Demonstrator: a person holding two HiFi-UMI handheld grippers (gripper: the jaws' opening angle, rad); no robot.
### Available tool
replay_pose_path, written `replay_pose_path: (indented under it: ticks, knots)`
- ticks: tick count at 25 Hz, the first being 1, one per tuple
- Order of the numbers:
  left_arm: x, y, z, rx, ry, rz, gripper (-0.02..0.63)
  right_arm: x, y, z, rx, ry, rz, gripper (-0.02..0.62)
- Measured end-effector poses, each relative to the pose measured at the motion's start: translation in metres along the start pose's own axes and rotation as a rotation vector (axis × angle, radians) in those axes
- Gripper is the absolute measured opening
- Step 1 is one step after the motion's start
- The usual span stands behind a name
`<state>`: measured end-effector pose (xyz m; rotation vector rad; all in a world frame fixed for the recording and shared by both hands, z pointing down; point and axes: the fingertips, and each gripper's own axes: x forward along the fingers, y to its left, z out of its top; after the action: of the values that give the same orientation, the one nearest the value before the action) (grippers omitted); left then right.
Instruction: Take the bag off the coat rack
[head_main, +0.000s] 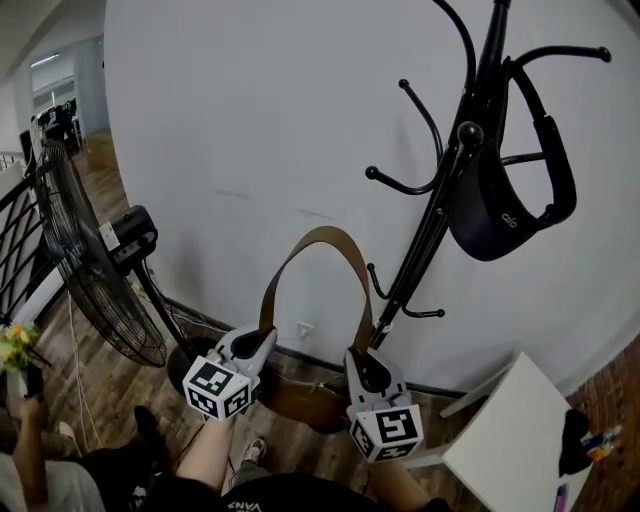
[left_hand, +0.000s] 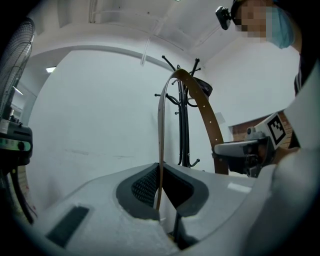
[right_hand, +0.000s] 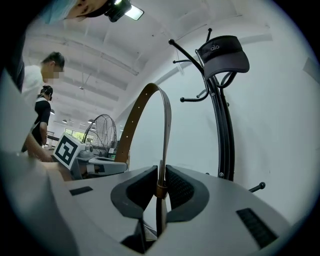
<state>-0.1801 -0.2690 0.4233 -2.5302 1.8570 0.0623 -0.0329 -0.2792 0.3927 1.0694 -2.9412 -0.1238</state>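
Note:
A brown leather bag (head_main: 300, 397) hangs low between my two grippers, and its strap (head_main: 322, 236) loops up free in front of the white wall. The strap touches no hook of the black coat rack (head_main: 440, 215), which stands to the right. My left gripper (head_main: 262, 341) is shut on the strap's left end (left_hand: 160, 120), pinched between its pads (left_hand: 145, 186). My right gripper (head_main: 362, 362) is shut on the right end, the strap (right_hand: 166, 125) running up from its jaws beside the coat rack (right_hand: 222, 130). Both grippers point level at the wall.
A black visor cap (head_main: 500, 215) hangs on the rack's upper right hook. A large floor fan (head_main: 85, 270) stands at the left, a white table (head_main: 510, 440) at the lower right. Yellow flowers (head_main: 15, 345) sit at the far left. Two people (right_hand: 42, 100) stand behind.

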Motion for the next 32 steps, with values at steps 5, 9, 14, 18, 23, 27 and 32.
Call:
replay_pose_path:
  ticks: [5,9,14,18,23,27,32]
  knots:
    - [-0.013,-0.019,-0.01,-0.007,0.013,0.02,0.014,-0.015,0.001,-0.01,0.005,0.013,0.031,0.049]
    - [-0.023,-0.031,-0.018,-0.012,0.027,0.03,0.014,-0.025,0.002,-0.018,0.015,0.021,0.055,0.049]
    - [-0.034,-0.047,-0.033,-0.028,0.049,0.033,0.014,-0.036,0.004,-0.031,0.029,0.039,0.074,0.049]
    - [-0.042,-0.056,-0.047,-0.046,0.073,0.031,0.014,-0.046,0.007,-0.046,0.041,0.064,0.087,0.049]
    - [-0.052,-0.067,-0.066,-0.075,0.102,0.03,0.014,-0.056,0.01,-0.067,0.059,0.107,0.095,0.048]
    - [-0.064,-0.07,-0.079,-0.1,0.123,0.046,0.014,-0.063,0.016,-0.08,0.06,0.135,0.106,0.046]
    - [-0.075,-0.074,-0.091,-0.116,0.138,0.06,0.014,-0.069,0.026,-0.091,0.054,0.158,0.13,0.046]
